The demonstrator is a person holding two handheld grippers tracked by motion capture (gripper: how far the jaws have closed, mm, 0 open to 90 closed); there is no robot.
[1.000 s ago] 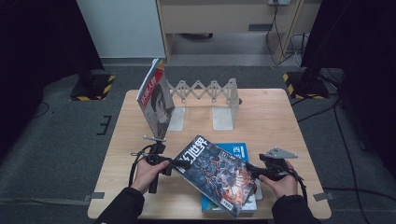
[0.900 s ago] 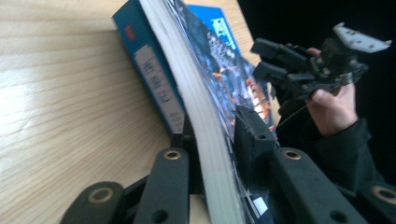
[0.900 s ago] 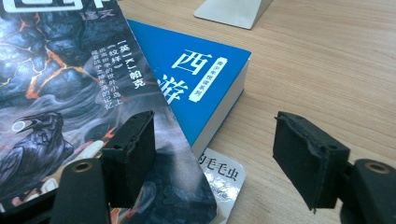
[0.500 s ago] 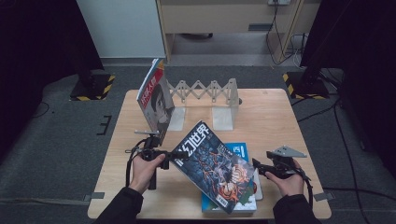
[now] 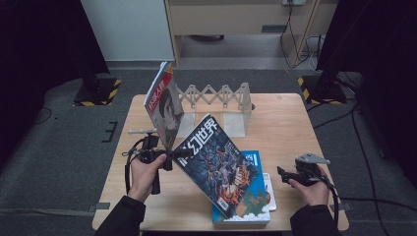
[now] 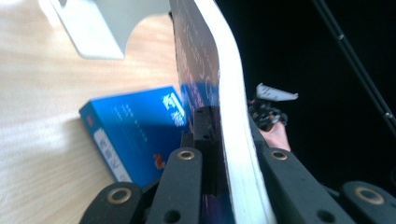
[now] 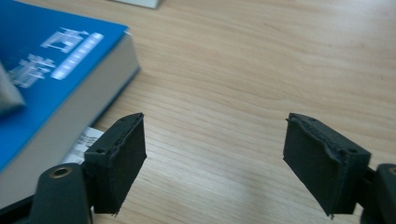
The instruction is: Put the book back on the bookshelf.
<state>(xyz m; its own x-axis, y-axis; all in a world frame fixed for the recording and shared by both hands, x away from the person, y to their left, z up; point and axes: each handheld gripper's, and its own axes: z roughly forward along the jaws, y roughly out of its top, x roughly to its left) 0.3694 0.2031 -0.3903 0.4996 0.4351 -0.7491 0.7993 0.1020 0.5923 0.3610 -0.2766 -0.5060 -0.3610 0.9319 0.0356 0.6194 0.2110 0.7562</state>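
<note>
My left tongs [image 5: 173,156] clamp the magazine's [image 5: 216,162] edge, now lifted higher above the blue book [image 5: 246,209]. My right tongs [image 5: 282,174], empty, have just opened wider over bare table [image 5: 290,128], pulled farther right.

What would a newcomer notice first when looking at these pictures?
The eye falls first on the dark illustrated magazine, lifted at a slant above the middle of the table with the left gripper shut on its edge. Under it lies a blue book near the front edge. Behind, another magazine leans in the white folding rack, while the right gripper, its jaws having just been opening, stands with nothing between them.
</note>
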